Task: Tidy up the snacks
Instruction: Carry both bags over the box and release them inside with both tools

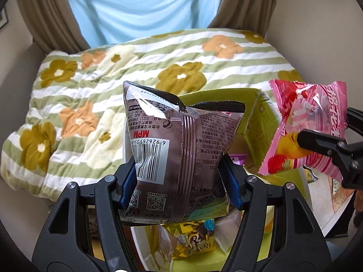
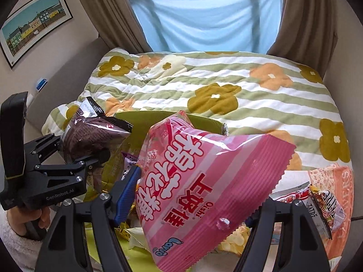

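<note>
My left gripper [image 1: 179, 181] is shut on a brown snack bag [image 1: 181, 149] with a barcode, held upright above a green box [image 1: 256, 113]. The brown snack bag also shows in the right wrist view [image 2: 90, 136], clamped by the left gripper [image 2: 74, 154]. My right gripper [image 2: 192, 199] is shut on a pink Oishi snack bag [image 2: 204, 192], held up beside the box; the pink bag shows at the right of the left wrist view [image 1: 308, 127], gripped by the right gripper [image 1: 317, 145]. The box's inside is mostly hidden by the bags.
A bed with a striped flower blanket [image 1: 113, 86] lies behind. More snack packs [image 1: 195, 240] lie below the left gripper, and others [image 2: 326, 199] lie on a white table [image 1: 326, 213] at right. Curtains and a blue sheet hang at the back.
</note>
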A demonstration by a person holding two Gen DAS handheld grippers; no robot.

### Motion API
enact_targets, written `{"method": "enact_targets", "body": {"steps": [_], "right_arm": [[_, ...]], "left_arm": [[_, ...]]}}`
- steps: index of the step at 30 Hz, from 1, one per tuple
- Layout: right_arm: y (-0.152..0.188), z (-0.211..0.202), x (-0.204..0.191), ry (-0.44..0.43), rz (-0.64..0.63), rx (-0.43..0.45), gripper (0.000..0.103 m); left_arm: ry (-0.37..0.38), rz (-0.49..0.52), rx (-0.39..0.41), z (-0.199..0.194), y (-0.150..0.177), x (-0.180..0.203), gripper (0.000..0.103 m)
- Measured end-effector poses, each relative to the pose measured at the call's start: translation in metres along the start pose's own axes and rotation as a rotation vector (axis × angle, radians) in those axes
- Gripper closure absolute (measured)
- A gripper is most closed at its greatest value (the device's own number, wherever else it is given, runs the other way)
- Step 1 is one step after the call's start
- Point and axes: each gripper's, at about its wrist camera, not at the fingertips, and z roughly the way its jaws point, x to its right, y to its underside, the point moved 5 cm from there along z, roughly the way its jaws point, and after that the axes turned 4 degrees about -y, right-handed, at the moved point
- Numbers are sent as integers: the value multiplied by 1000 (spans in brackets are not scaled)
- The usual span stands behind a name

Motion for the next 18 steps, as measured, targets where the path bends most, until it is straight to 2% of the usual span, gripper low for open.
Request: {"method": "enact_targets", "body": {"steps": [3, 5, 6, 8, 13, 18], "right_arm": [[-1, 10, 3, 6, 10, -24, 33], [-2, 14, 5, 7, 7, -34, 33], [-4, 18, 6, 5, 5, -41, 33], [-7, 24, 7, -3, 4, -49, 33], [-8, 35, 6, -19, -10, -66, 33], [-7, 48, 3, 42, -82, -89, 33]], "left_arm": [[9, -3, -19, 12, -4, -2, 35], [-5, -6, -24, 15, -5, -1, 4], [-19, -14, -18, 15, -5, -2, 1], [-19, -40, -6, 12, -2, -4, 0], [-27, -107, -46, 12, 19, -11, 0], [-14, -176, -75, 13, 39, -15, 0]]}}
